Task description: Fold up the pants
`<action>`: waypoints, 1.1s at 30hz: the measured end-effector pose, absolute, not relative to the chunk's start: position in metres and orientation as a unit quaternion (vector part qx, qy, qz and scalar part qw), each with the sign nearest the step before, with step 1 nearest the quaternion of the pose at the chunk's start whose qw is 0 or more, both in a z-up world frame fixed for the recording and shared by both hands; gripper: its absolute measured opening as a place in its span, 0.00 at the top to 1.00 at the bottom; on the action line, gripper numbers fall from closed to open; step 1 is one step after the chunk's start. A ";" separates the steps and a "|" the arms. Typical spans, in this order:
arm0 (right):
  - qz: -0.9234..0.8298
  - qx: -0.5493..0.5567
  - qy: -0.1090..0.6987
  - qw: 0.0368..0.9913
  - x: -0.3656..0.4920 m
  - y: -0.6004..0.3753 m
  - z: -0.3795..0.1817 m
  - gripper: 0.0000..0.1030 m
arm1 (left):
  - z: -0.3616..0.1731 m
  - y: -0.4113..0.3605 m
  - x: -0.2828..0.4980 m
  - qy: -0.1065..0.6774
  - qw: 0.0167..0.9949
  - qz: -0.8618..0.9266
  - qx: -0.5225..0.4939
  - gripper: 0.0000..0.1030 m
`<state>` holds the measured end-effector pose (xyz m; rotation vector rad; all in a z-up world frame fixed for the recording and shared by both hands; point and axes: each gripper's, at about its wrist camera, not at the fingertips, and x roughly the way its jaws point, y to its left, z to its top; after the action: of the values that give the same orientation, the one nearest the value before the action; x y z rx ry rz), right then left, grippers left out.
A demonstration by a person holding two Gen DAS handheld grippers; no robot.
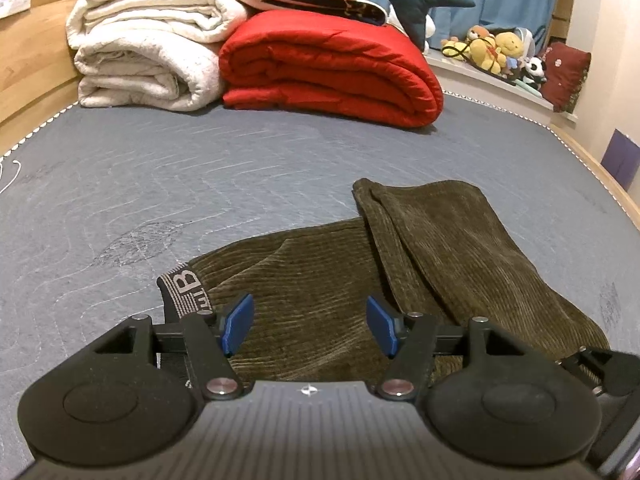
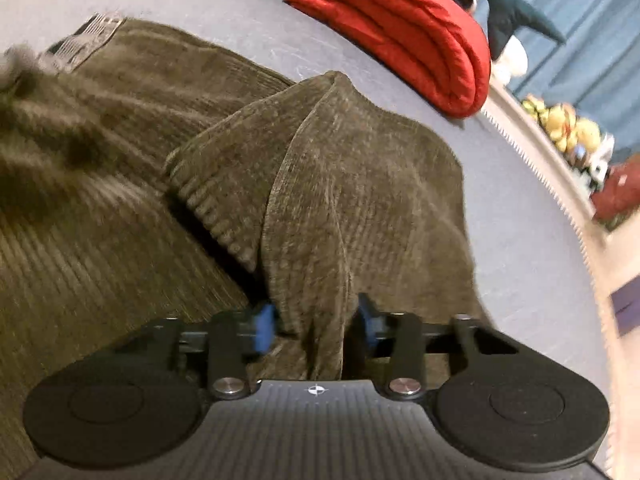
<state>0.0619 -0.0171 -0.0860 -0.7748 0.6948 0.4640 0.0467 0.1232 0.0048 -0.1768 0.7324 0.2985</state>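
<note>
Olive corduroy pants [image 1: 320,280] lie on a grey mattress [image 1: 200,168], well in front of a folded red quilt [image 1: 332,72], one leg folded back over the rest. The left claw [image 1: 310,324] hovers above them, blue pads apart, holding nothing. The right claw [image 2: 316,320] pinches a ridge of the folded leg.
</note>
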 end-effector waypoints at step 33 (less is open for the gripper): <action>0.248 -0.265 0.298 0.883 -0.003 -0.191 0.041 0.18 | 0.003 0.109 0.027 0.377 0.917 0.082 -0.104 0.32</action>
<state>-0.0032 -0.1910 0.0405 -0.5521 0.6204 0.5153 0.0267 0.1095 0.0032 -0.2130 0.7757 0.1696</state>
